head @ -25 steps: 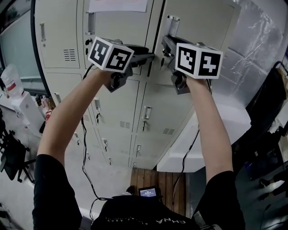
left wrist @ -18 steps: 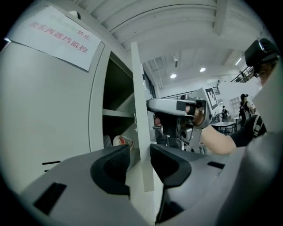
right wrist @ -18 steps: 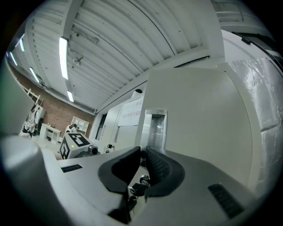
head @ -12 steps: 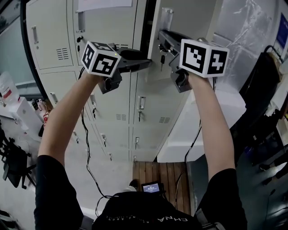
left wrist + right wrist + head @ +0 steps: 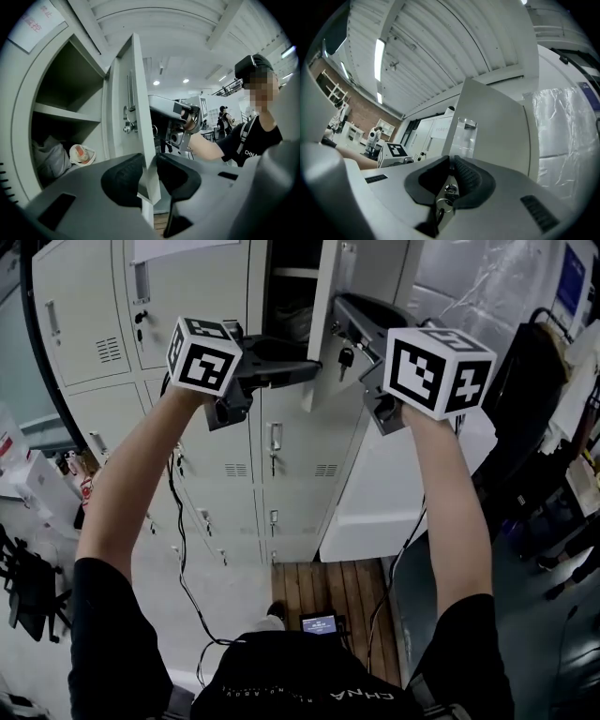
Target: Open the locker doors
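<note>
Room: we face a bank of pale grey steel lockers point(image 5: 187, 296), flat-fronted with slotted vents. Crinkled clear plastic sheeting point(image 5: 487, 287) hangs at the right.
Floor: brown wooden slats point(image 5: 328, 587) lie at the lockers' foot.
Door: the top-row locker door point(image 5: 370, 277) stands swung open. It is thin folded sheet metal, and we see a shelf and white bags point(image 5: 82, 154) inside.
Left: the left gripper point(image 5: 314, 365) has just been closing, and its black pads pinch the door's lower edge.
Right: the right gripper point(image 5: 339, 313) is clenched on the key point(image 5: 449, 190) in the door's lock.
</note>
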A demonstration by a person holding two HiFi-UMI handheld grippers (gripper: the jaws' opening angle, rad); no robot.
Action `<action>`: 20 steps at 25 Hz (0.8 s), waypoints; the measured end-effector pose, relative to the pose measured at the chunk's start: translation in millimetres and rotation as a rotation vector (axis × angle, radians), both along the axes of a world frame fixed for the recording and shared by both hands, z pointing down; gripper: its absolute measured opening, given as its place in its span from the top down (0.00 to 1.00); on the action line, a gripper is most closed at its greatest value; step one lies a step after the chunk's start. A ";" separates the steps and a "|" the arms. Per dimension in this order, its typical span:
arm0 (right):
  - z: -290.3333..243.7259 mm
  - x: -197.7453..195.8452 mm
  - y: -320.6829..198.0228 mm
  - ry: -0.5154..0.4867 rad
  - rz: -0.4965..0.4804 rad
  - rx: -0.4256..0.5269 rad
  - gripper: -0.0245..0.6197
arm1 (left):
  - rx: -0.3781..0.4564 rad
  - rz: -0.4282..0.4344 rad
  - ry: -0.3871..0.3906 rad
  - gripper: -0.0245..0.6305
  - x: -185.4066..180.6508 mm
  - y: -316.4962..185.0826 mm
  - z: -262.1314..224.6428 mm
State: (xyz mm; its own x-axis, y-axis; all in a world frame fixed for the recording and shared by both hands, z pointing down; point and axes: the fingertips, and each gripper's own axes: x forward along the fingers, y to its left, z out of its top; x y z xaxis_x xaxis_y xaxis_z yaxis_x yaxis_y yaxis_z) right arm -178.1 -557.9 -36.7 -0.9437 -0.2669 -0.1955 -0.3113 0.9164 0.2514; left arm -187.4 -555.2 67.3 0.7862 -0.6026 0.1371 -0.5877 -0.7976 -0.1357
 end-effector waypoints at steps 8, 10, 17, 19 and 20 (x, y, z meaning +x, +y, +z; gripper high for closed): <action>3.3 69.1 -0.1 -0.005 0.156 0.088 0.88 | 0.046 0.115 -0.150 0.81 71.5 3.7 4.0; 4.8 86.8 -2.2 -0.016 0.188 0.088 0.88 | 0.057 0.131 -0.181 0.82 88.2 2.3 5.7; 11.1 150.9 -18.1 -0.003 0.334 0.094 0.88 | 0.087 0.193 -0.192 0.83 148.7 -14.3 7.7; 12.4 164.1 -21.3 0.001 0.364 0.096 0.88 | 0.097 0.195 -0.180 0.83 162.1 -20.3 7.6; 12.8 168.5 -22.6 0.003 0.374 0.097 0.88 | 0.103 0.193 -0.176 0.83 167.2 -23.5 7.2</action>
